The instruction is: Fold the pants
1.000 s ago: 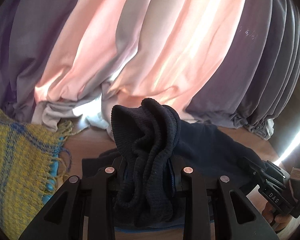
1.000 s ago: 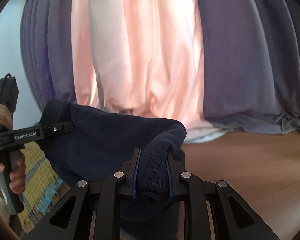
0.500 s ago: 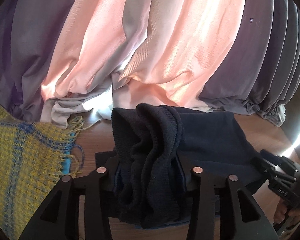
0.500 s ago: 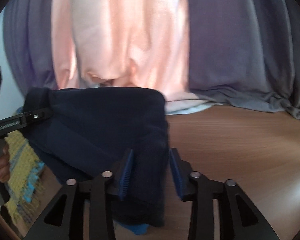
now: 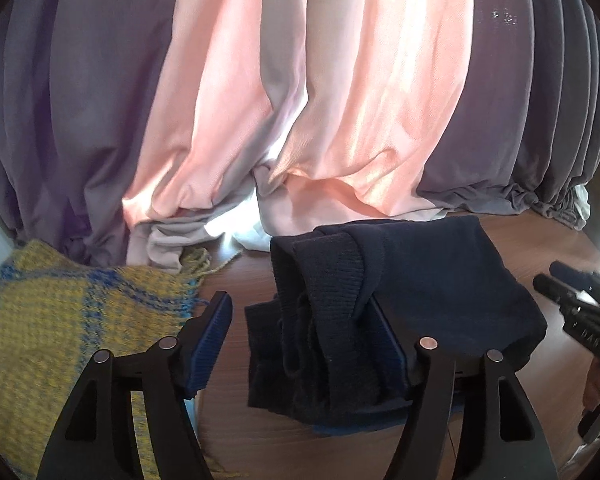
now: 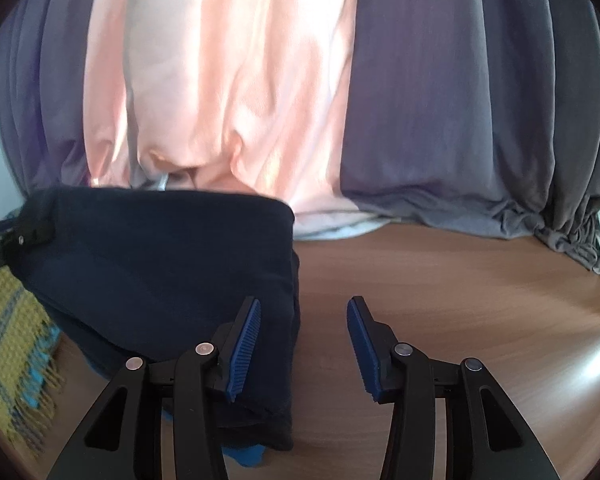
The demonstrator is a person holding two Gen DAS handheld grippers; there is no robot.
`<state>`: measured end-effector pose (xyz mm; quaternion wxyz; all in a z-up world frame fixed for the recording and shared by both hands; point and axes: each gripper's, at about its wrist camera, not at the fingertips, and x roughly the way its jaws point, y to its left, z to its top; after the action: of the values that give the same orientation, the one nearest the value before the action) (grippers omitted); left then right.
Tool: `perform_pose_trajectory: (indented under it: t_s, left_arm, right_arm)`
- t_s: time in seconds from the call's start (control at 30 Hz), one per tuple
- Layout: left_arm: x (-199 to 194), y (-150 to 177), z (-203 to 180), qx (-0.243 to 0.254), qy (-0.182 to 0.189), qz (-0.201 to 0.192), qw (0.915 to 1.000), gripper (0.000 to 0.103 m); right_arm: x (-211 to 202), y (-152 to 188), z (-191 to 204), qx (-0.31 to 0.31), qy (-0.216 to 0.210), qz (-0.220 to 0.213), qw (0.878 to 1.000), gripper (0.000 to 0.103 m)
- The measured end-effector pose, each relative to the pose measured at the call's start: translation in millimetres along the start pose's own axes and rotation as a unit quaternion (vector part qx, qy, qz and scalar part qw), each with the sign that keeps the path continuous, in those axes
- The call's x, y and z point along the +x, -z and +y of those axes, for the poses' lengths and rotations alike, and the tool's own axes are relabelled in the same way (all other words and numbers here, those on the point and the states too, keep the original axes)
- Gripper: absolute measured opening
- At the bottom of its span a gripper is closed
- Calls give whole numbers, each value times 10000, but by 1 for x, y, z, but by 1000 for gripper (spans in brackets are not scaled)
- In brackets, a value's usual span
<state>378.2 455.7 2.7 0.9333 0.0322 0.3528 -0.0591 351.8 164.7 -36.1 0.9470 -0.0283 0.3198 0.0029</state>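
The dark navy pants (image 5: 432, 280) now lie folded in a bundle on the wooden surface (image 6: 460, 280), no longer lifted as they were a second ago. The left gripper (image 5: 304, 340) has let go: its fingers (image 5: 212, 336) stand spread, the ribbed waistband resting loose between them. The right gripper (image 6: 304, 348) has also released, its fingers apart at the bundle's right edge. A yellow plaid scarf (image 5: 60, 320) lies just left; pink and grey curtains (image 5: 300, 100) hang behind.

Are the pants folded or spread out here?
Folded: the pants lie in a compact stacked bundle on the table, both grippers open.
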Motion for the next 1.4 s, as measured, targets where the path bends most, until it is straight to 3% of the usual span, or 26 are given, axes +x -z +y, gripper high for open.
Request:
perform_pose_trajectory:
  t_s: [0.4, 0.43, 0.47, 0.53, 0.83, 1.0, 1.4]
  left_arm:
    - [-45, -13, -15, -10, -345, -529, 9980, 68]
    - [-51, -13, -19, -24, -383, -579, 9976, 73]
    - [-57, -12, -22, -50, -452, -616, 9971, 81]
    - [-71, -8, -31, -44, -488, -731, 9961, 82]
    - [-130, 22, -89, 214, -622, -1371, 9884, 103]
    - [-149, 39, -123, 360, -646, -1374, 9878, 103]
    - [-191, 79, -188, 159, -646, -1180, 9908, 103]
  right_arm:
    - [-33, -15, -2, 61, -278, -523, 9982, 46]
    - [-37, -16, -4, 94, -335, -570, 9978, 47]
    - [-42, -17, -6, 127, -375, -617, 9973, 50]
    - [-50, -19, -11, 145, -458, -691, 9965, 63]
    - [-107, -8, -35, 341, -400, -1034, 9933, 86]
    - [-136, 6, -41, 252, -203, -949, 9950, 92]
    - [-188, 47, -68, -56, -455, -818, 9956, 92]
